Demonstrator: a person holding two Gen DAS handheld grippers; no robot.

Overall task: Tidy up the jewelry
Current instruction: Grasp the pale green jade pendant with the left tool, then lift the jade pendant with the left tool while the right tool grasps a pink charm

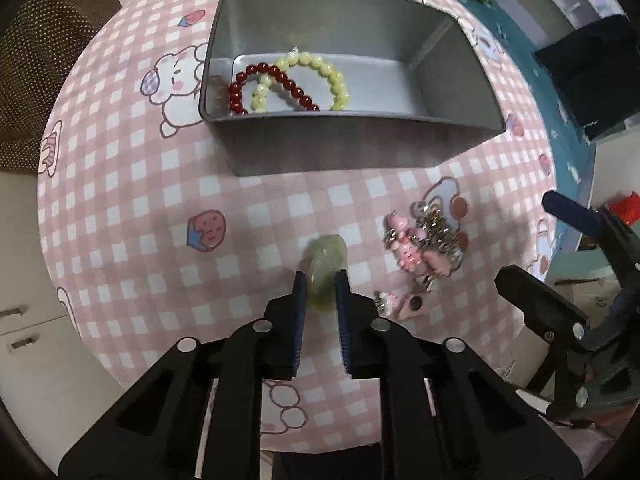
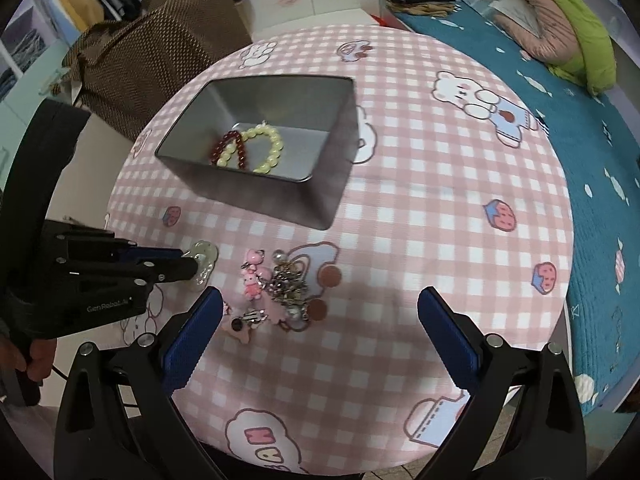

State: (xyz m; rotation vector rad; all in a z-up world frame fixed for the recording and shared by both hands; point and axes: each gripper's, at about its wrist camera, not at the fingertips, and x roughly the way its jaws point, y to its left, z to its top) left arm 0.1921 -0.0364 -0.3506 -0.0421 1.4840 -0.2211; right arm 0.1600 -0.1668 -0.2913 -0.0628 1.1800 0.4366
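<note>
A grey metal box [image 1: 344, 152] [image 2: 264, 196] stands on the pink checked table and holds a dark red bead bracelet [image 1: 276, 80] [image 2: 224, 144] and a pale yellow bead bracelet [image 1: 332, 76] [image 2: 272, 148]. My left gripper [image 1: 321, 280] [image 2: 196, 266] is shut on a pale green jade bangle [image 1: 324, 258] [image 2: 205, 258] just in front of the box. A heap of pink charms and metal chains [image 1: 424, 248] [image 2: 276, 284] lies to its right. My right gripper [image 2: 320, 300] [image 1: 524, 236] is open and empty, near that heap.
A small dark pink charm [image 1: 412, 306] [image 2: 238, 326] lies apart at the heap's near side. A brown dotted bag [image 2: 160, 52] sits behind the table at the left. A teal bed [image 2: 600, 184] with a green and pink pillow [image 2: 568, 28] runs along the right.
</note>
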